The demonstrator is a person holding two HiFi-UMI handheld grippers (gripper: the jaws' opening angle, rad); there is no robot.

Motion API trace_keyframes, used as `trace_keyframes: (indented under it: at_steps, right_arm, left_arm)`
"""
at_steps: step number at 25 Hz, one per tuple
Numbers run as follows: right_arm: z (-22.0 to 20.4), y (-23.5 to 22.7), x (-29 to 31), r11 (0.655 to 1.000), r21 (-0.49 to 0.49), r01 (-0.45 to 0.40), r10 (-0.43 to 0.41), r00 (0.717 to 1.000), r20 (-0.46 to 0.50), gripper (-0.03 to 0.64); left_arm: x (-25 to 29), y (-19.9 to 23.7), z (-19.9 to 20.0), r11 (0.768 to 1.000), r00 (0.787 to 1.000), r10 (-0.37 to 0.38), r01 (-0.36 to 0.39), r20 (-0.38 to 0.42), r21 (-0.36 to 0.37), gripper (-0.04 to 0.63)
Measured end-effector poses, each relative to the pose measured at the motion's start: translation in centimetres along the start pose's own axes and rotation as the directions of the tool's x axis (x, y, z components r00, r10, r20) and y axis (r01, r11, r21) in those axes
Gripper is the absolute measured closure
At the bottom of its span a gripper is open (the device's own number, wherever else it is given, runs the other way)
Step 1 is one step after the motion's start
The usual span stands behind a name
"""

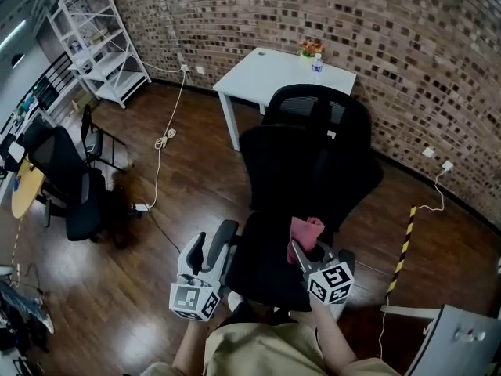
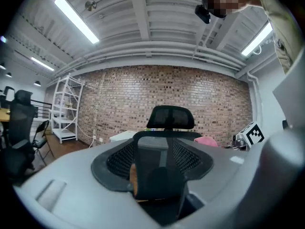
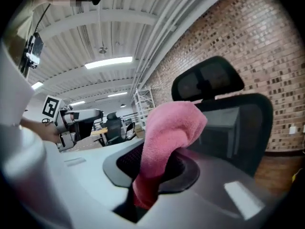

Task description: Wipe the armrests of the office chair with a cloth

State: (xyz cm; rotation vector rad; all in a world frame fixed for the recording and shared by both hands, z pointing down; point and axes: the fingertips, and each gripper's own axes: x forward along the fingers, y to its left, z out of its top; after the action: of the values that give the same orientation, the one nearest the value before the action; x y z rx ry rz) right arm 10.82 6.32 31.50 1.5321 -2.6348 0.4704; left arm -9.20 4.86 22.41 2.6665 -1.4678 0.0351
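The black office chair (image 1: 309, 163) stands right in front of me, its mesh back (image 2: 164, 149) filling the left gripper view. My right gripper (image 1: 301, 255) is shut on a pink cloth (image 1: 305, 230) over the chair's right side, where the armrest is hidden beneath it. The cloth (image 3: 167, 137) rises out of the right gripper (image 3: 142, 200) and folds over. My left gripper (image 1: 200, 254) sits at the near end of the left armrest (image 1: 224, 236). A dark rounded shape lies between the left gripper's (image 2: 159, 202) jaws; whether they press on it is unclear.
Behind the chair is a white table (image 1: 266, 77) with a bottle and flowers, against a brick wall. A white shelf unit (image 1: 98, 41) stands at the back left and another black chair (image 1: 74, 190) at the left. Cables (image 1: 160, 143) trail over the wooden floor.
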Motion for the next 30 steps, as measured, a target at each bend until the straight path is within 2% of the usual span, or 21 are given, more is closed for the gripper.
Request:
trace_keyframes:
  at_steps: [2, 4, 6, 7, 10, 13, 15, 16, 20, 22, 24, 26, 27, 29, 30]
  right_arm:
    - [-2.1, 1.8, 2.0, 0.996, 0.004, -0.088, 0.088, 0.993, -0.075, 0.546]
    - [-4.8, 4.5, 4.1, 0.982, 0.01, -0.186, 0.185, 0.971, -0.154, 0.546]
    - [-8.1, 7.8, 6.8, 0.955, 0.03, -0.295, 0.293, 0.921, -0.256, 0.546]
    - [-9.9, 9.5, 8.3, 0.936, 0.046, -0.349, 0.345, 0.884, -0.315, 0.546]
    - [-16.6, 15.0, 12.2, 0.872, 0.11, -0.477, 0.465, 0.737, -0.491, 0.546]
    - [-23.4, 19.0, 15.3, 0.816, 0.157, -0.556, 0.506, 0.558, -0.657, 0.546]
    - [-27.3, 20.6, 17.0, 0.782, 0.163, -0.602, 0.493, 0.436, -0.753, 0.546]
    - [-29.0, 21.3, 17.8, 0.764, 0.163, -0.624, 0.481, 0.384, -0.788, 0.546]
    - [-34.0, 24.0, 21.8, 0.699, 0.166, -0.695, 0.405, 0.194, -0.893, 0.546]
    - [-35.8, 24.5, 22.8, 0.689, 0.182, -0.702, 0.358, 0.111, -0.927, 0.546]
    - [-36.8, 24.5, 24.0, 0.702, 0.202, -0.683, 0.334, 0.066, -0.94, 0.546]
    - [-37.5, 24.2, 25.0, 0.706, 0.214, -0.675, 0.321, 0.036, -0.946, 0.546]
    - [-37.7, 24.0, 25.2, 0.691, 0.217, -0.689, 0.317, 0.019, -0.948, 0.546]
    - [-38.0, 23.4, 25.2, 0.634, 0.224, -0.74, 0.319, -0.014, -0.948, 0.548]
    - [-37.8, 22.9, 25.5, 0.609, 0.223, -0.762, 0.324, -0.018, -0.946, 0.548]
  left_arm:
    - [-1.5, 2.1, -1.3, 0.999, 0.999, 0.045, -0.045, -0.021, -0.012, 0.366]
    - [-3.2, 3.9, -2.1, 0.997, 0.996, 0.079, -0.079, -0.047, -0.011, 0.368]
    - [-4.5, 6.2, -3.2, 0.994, 0.993, 0.108, -0.109, -0.056, -0.019, 0.368]
    - [-4.9, 7.6, -3.6, 0.992, 0.991, 0.122, -0.123, -0.054, -0.029, 0.368]
    - [-5.7, 11.2, -5.2, 0.988, 0.988, 0.133, -0.138, -0.077, -0.065, 0.368]
    - [-5.7, 14.7, -7.7, 0.988, 0.986, 0.118, -0.129, -0.12, -0.087, 0.368]
    - [-5.2, 17.0, -8.8, 0.99, 0.984, 0.104, -0.117, -0.144, -0.08, 0.368]
    - [-5.0, 18.1, -9.4, 0.991, 0.984, 0.09, -0.104, -0.156, -0.08, 0.368]
    - [-5.4, 22.5, -11.8, 0.992, 0.984, 0.017, -0.039, -0.176, -0.121, 0.373]
    - [-5.7, 23.6, -13.0, 0.989, 0.981, -0.016, -0.014, -0.195, -0.15, 0.373]
    - [-5.4, 24.9, -14.1, 0.985, 0.978, -0.026, -0.011, -0.206, -0.175, 0.374]
    - [-5.0, 26.3, -14.8, 0.98, 0.977, -0.011, -0.031, -0.211, -0.195, 0.377]
    - [-4.9, 26.8, -15.1, 0.978, 0.978, 0.001, -0.045, -0.21, -0.202, 0.379]
    - [-4.8, 27.6, -15.8, 0.976, 0.978, 0.029, -0.072, -0.206, -0.206, 0.385]
    - [-4.7, 27.9, -16.0, 0.975, 0.978, 0.041, -0.084, -0.205, -0.207, 0.387]
